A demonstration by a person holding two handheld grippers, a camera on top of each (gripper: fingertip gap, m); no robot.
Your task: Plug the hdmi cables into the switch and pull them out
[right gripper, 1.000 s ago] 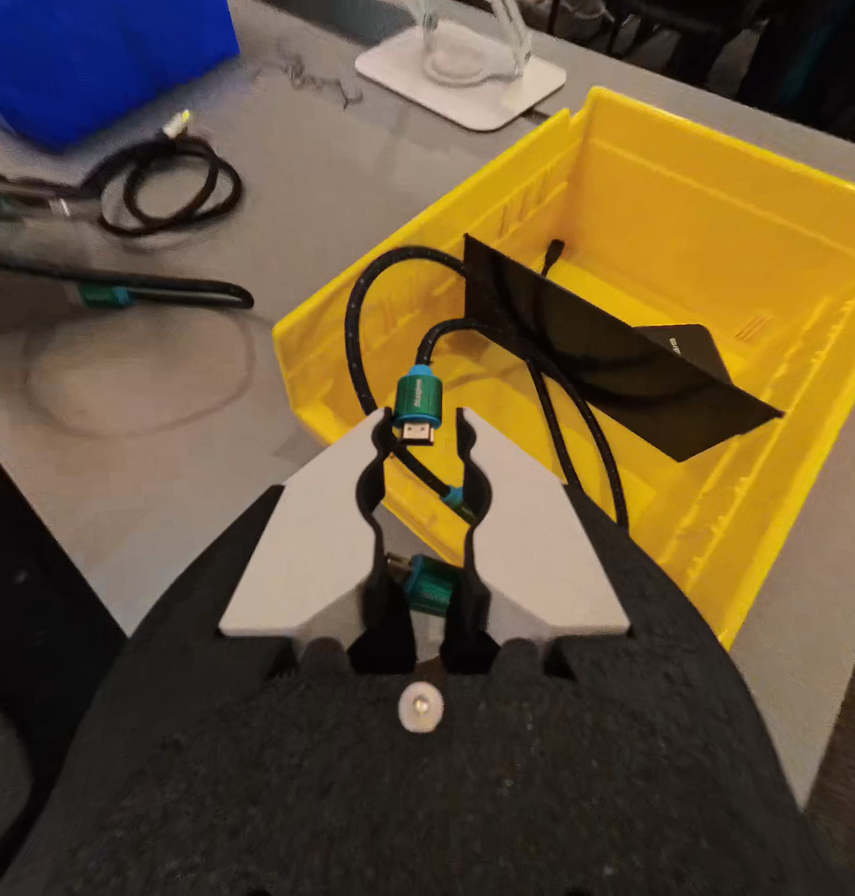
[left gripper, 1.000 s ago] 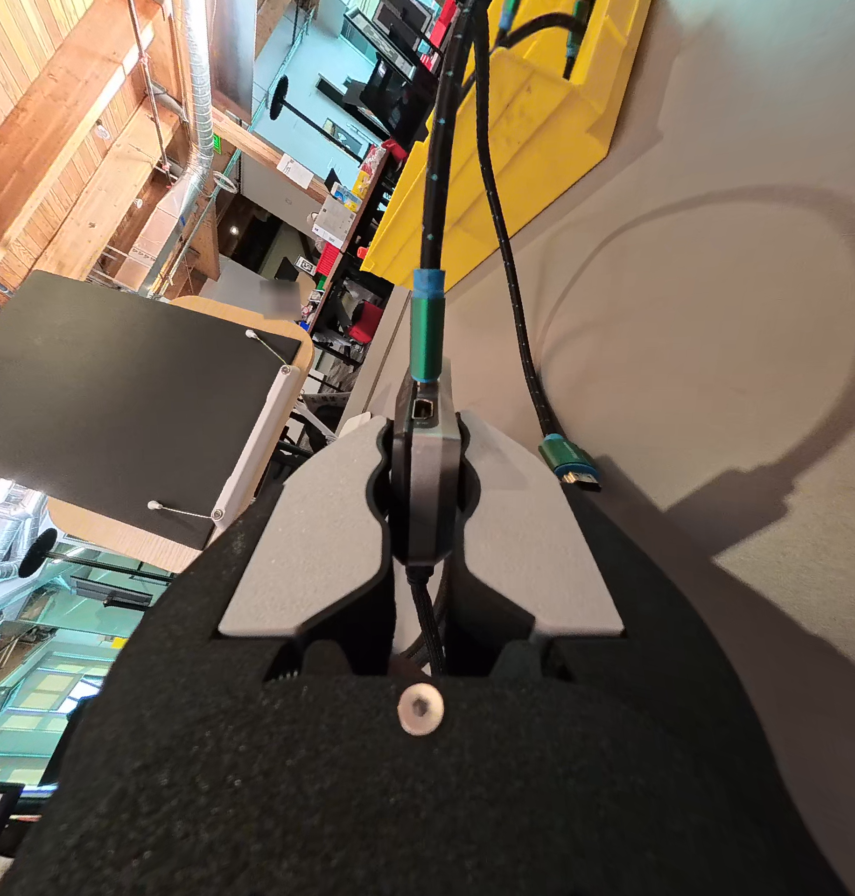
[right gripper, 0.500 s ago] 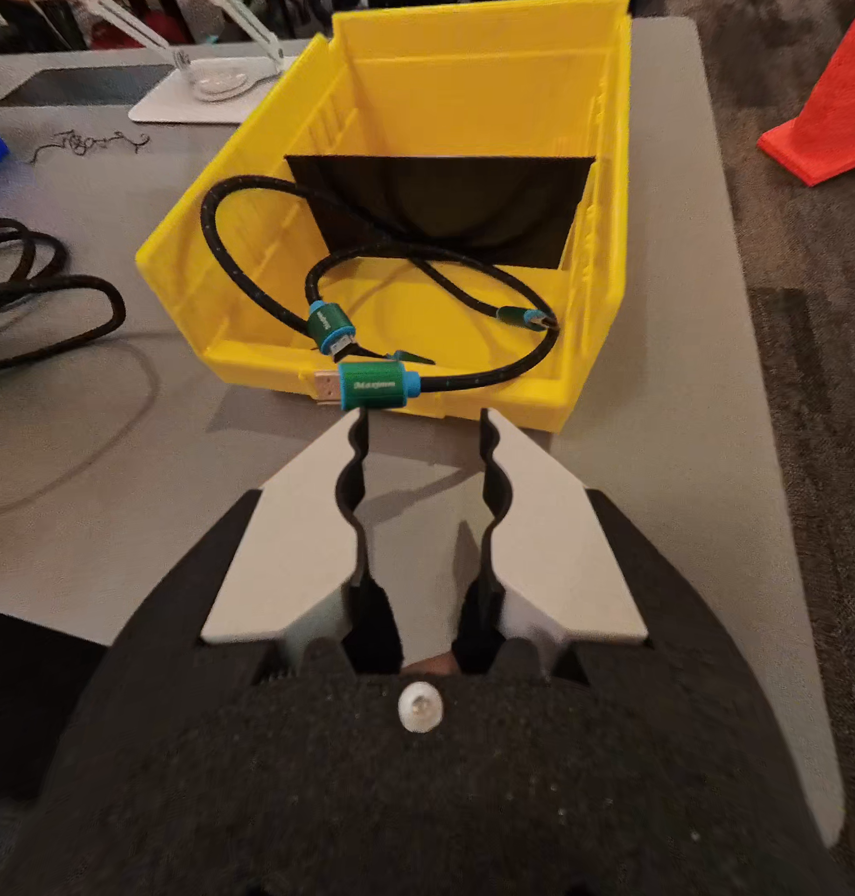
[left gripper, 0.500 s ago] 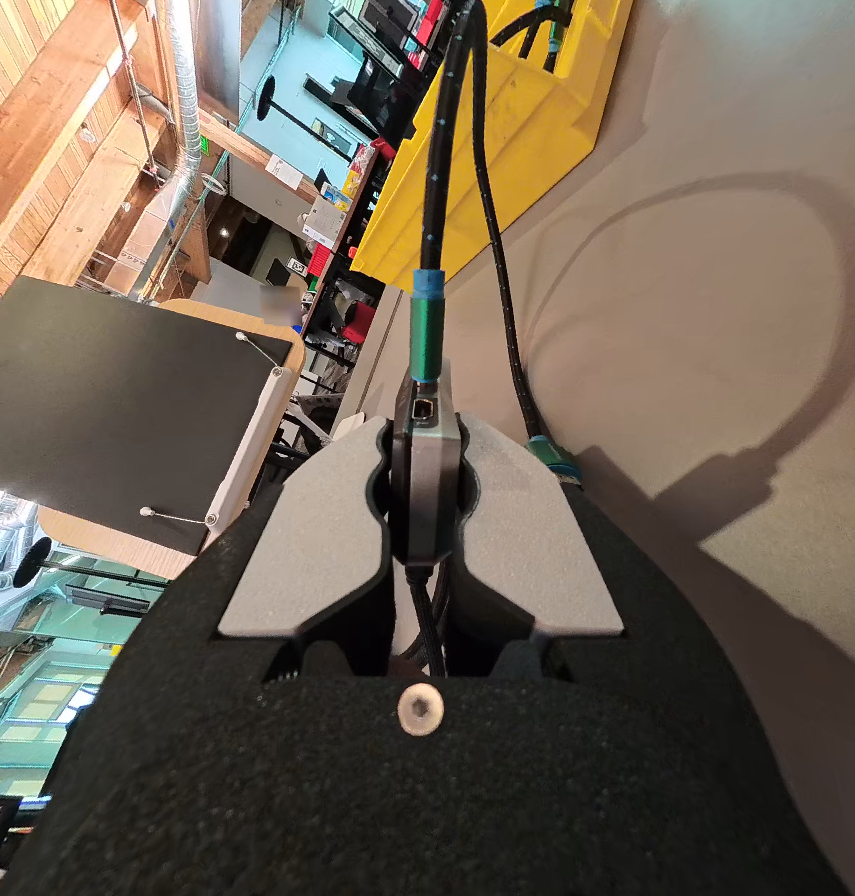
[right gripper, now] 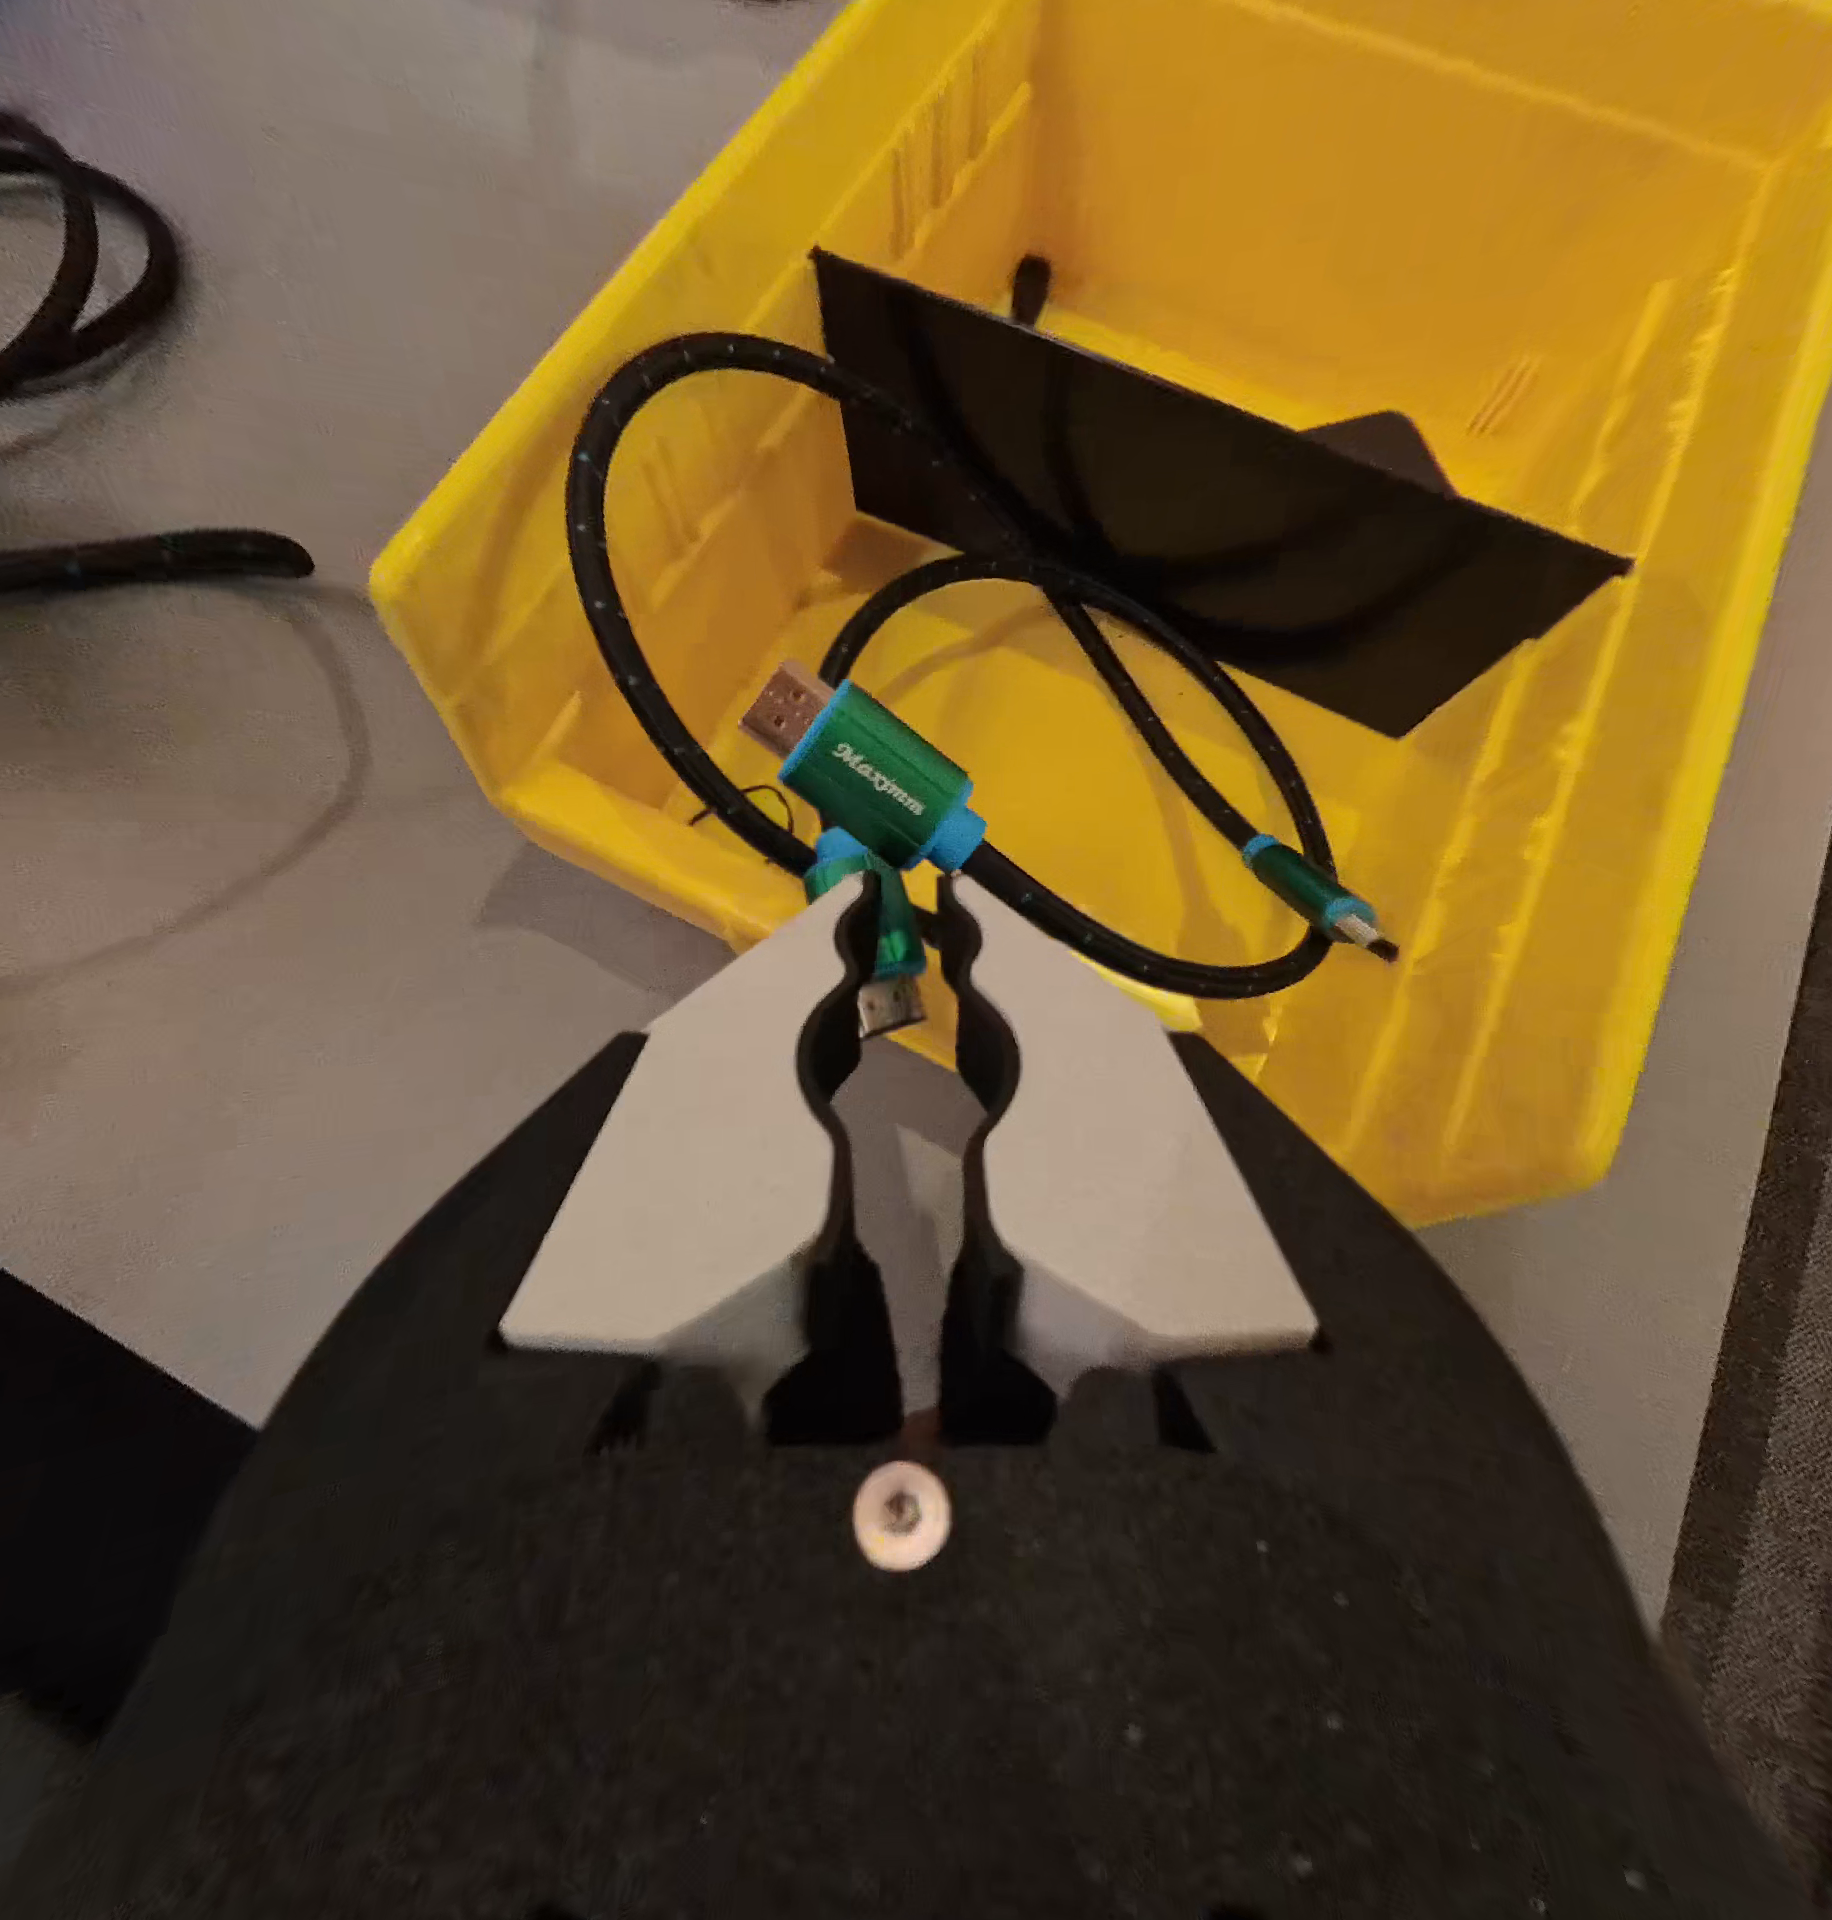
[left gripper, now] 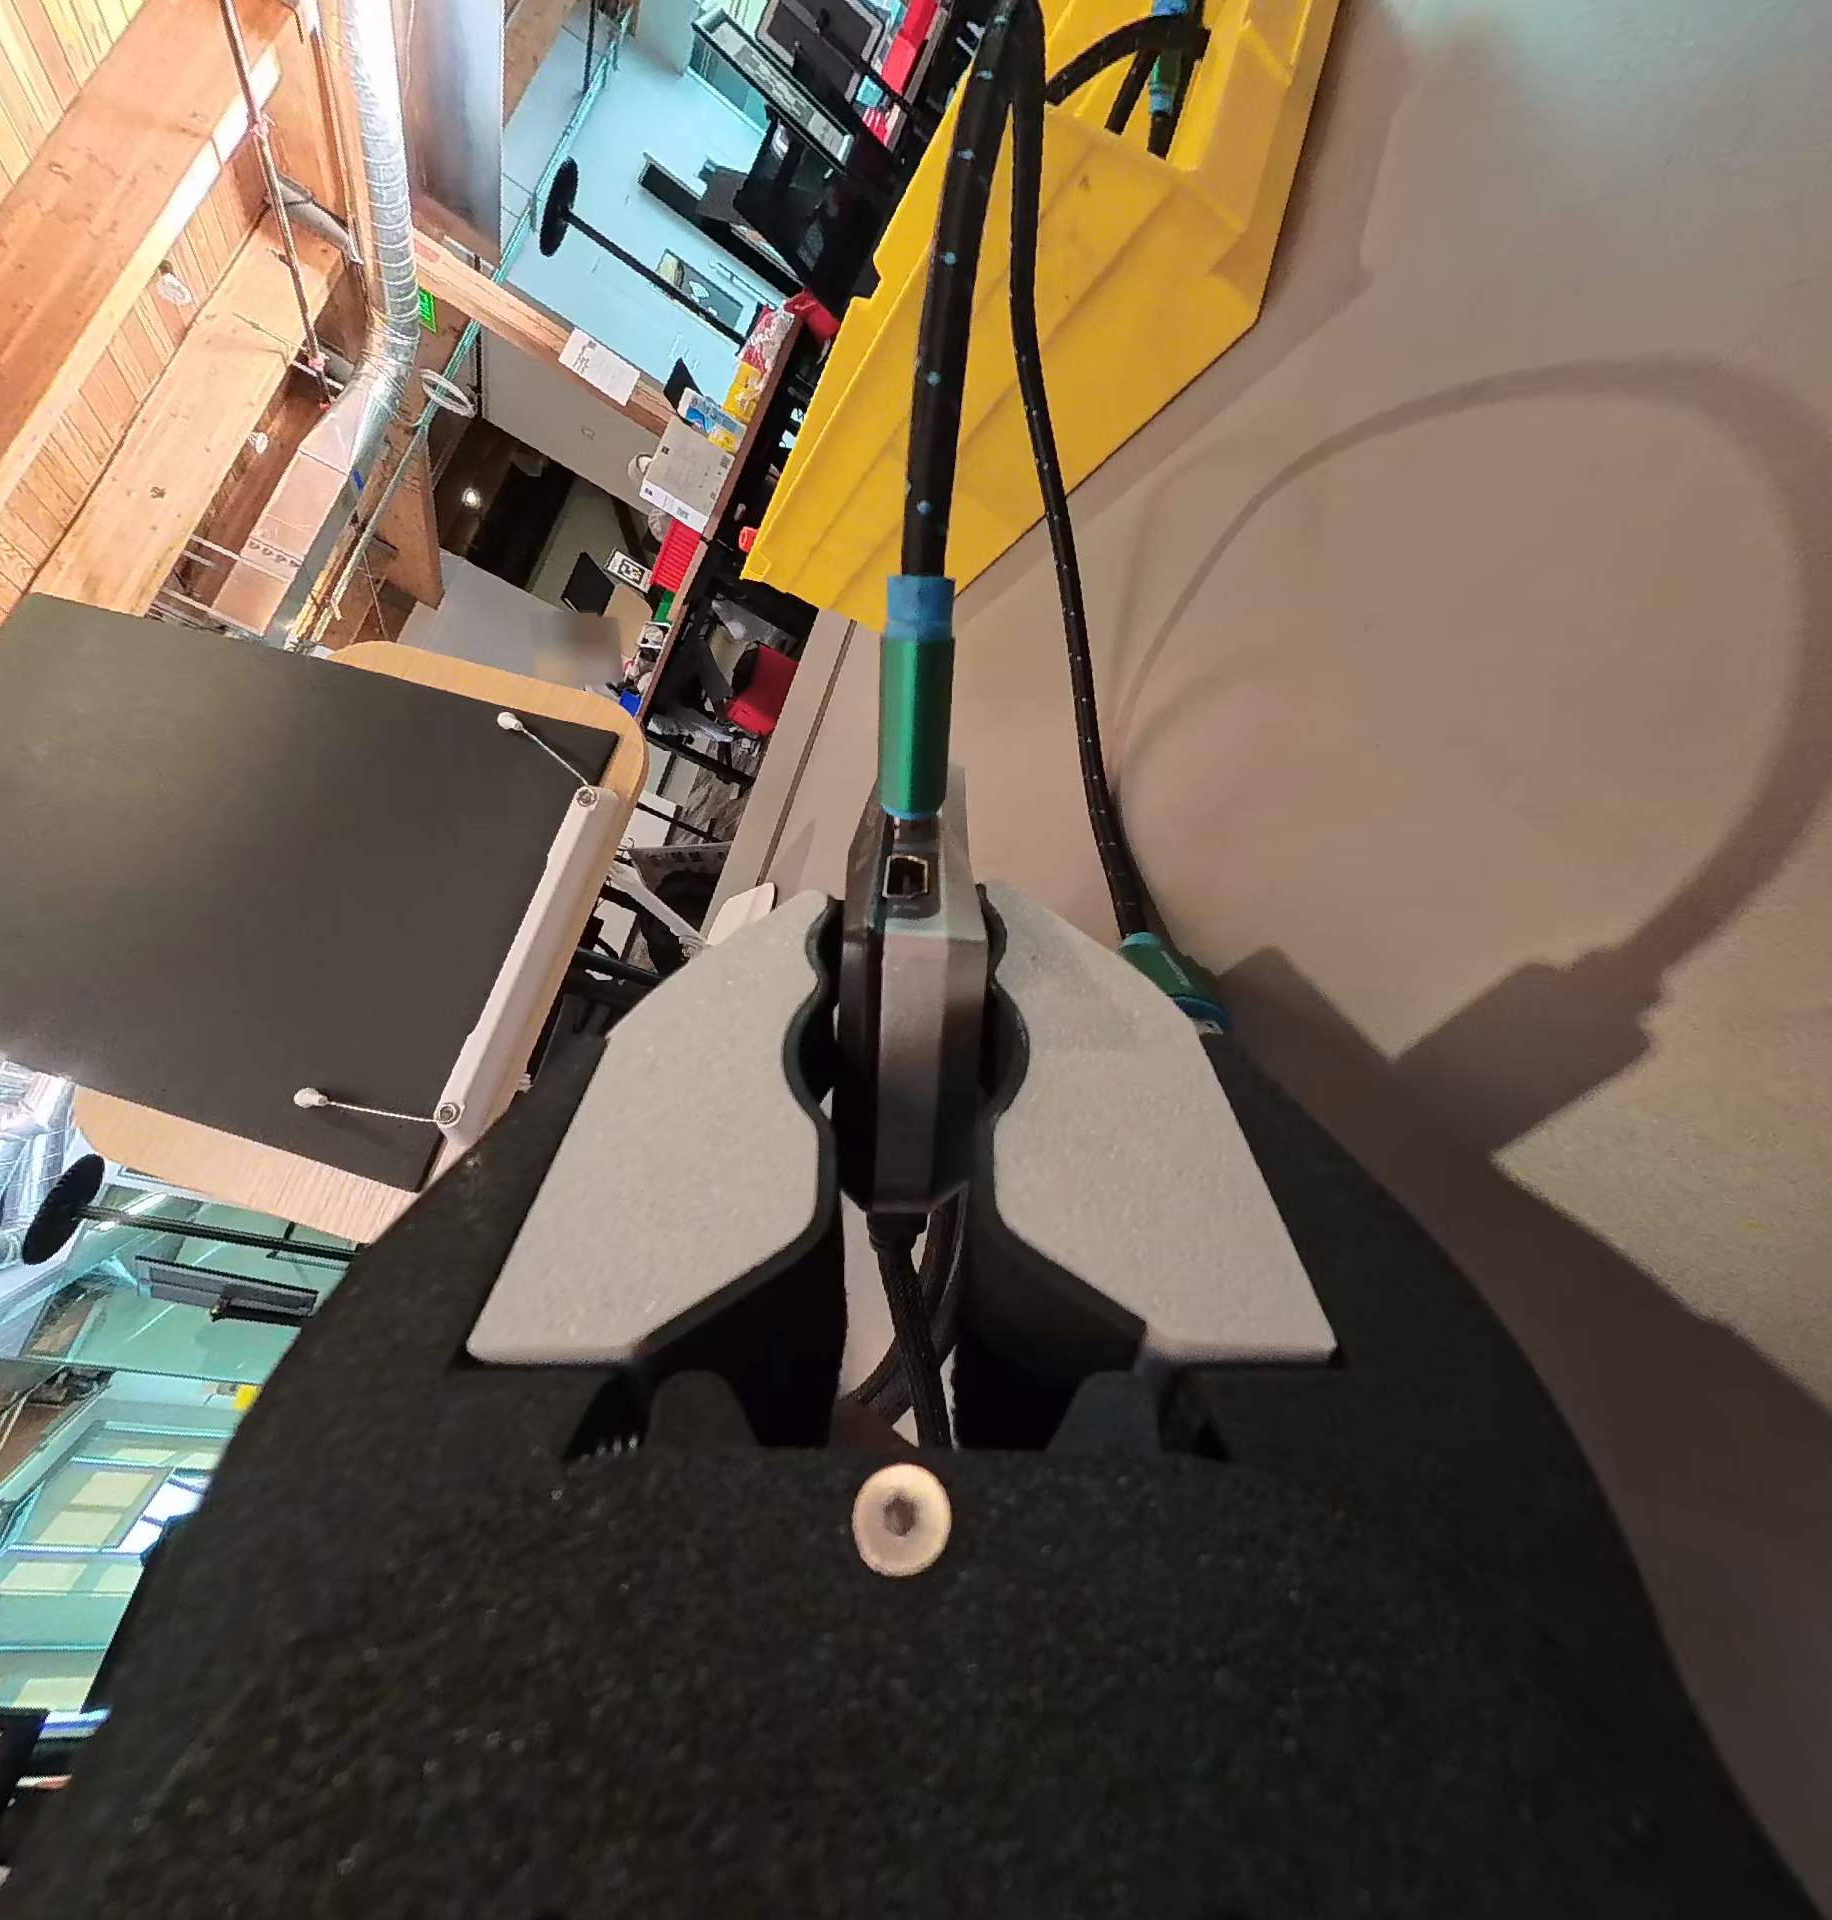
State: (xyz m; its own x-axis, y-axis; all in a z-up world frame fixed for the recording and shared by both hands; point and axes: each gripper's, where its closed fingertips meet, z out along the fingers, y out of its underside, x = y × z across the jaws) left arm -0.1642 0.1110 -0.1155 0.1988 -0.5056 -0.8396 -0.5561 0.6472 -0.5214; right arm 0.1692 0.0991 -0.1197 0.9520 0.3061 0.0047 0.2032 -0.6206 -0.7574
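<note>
Between right gripper (right gripper: 904, 914) jaws now: green plug (right gripper: 891, 966), previously clear.

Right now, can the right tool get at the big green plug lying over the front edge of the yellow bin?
Probably yes. The right tool is open, and the green plug lies just past its tips with nothing between them. A second plug hanging in the gap might get caught.
</note>
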